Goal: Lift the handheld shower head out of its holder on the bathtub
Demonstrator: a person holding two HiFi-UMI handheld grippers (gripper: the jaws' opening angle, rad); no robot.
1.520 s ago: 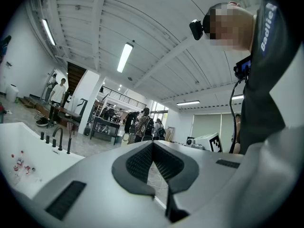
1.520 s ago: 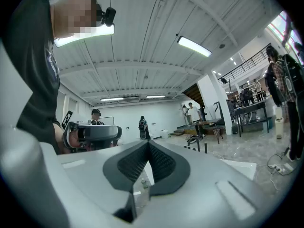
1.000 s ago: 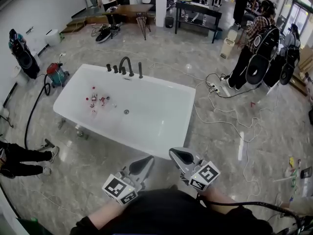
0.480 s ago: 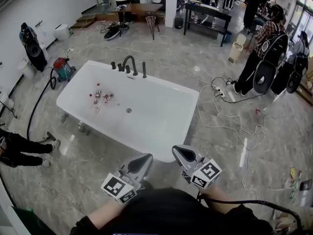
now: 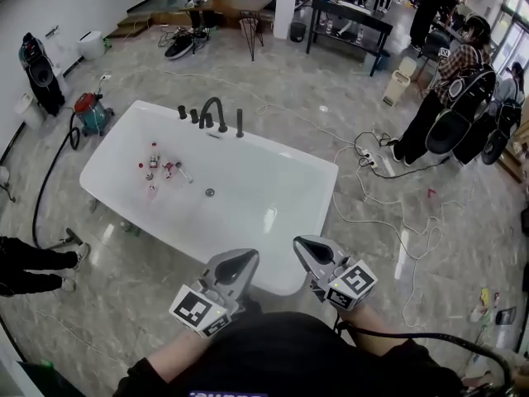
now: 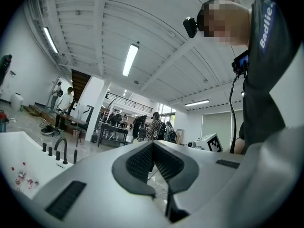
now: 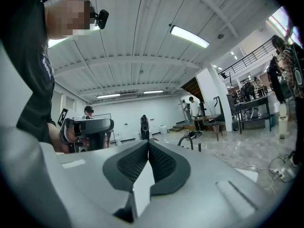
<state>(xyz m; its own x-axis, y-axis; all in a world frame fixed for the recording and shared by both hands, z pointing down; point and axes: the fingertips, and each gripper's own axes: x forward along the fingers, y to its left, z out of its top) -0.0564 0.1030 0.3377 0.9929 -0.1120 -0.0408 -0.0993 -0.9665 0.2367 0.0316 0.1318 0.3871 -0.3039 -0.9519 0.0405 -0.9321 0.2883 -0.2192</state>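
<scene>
**Grippers.** The left gripper (image 5: 242, 259) and the right gripper (image 5: 304, 245) are both clenched, jaw on jaw, with nothing between them. Both are held level, close to the person's body, over the near end of the tub (image 5: 318, 162).

**Task item.** The shower head (image 5: 240, 122) appears to be the slim dark upright on the far rim, seated in its holder. It stands just beside the spout (image 5: 213, 110) and the knobs (image 5: 188, 114), and is well apart from both grippers. No contact has been made, and the lift has not begun.

**Hazards, as judged.**
- Shut jaws arriving at the upright would push it rather than take it. They need to open first.
- The fittings stand close together, so a wide approach could knock the spout or catch a knob.
- The upright looks smooth and thin. A light or off-centre grip may let it slide or tilt in the holder.
- Any hose below it is not visible and could drag on the lift.
- Loose cables (image 5: 388, 213) cross the floor on the right of the tub and are a trip risk on the way round.
- Small items (image 5: 157, 168) lie in the tub. They are not involved.
</scene>
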